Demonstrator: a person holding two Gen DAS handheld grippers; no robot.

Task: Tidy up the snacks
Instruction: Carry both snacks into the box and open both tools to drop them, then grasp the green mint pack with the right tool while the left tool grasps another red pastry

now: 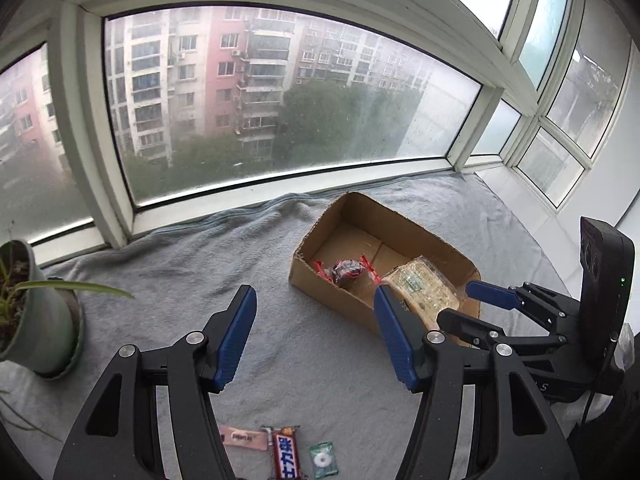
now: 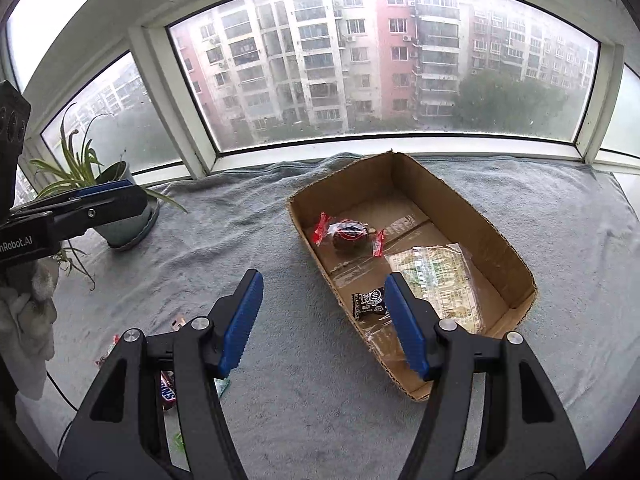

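Note:
An open cardboard box lies on a grey blanket. Inside it are a red-wrapped candy, a clear pack of crackers and a small black packet. My left gripper hangs open and empty above the blanket, just left of the box. My right gripper is open and empty over the box's near left wall; the left wrist view shows the right gripper above the crackers. A Snickers bar, a pink packet and a green mint lie loose on the blanket near me.
A potted plant stands at the left on the blanket. The window frame runs along the back and turns the corner at the right. The left gripper shows at the left edge of the right wrist view.

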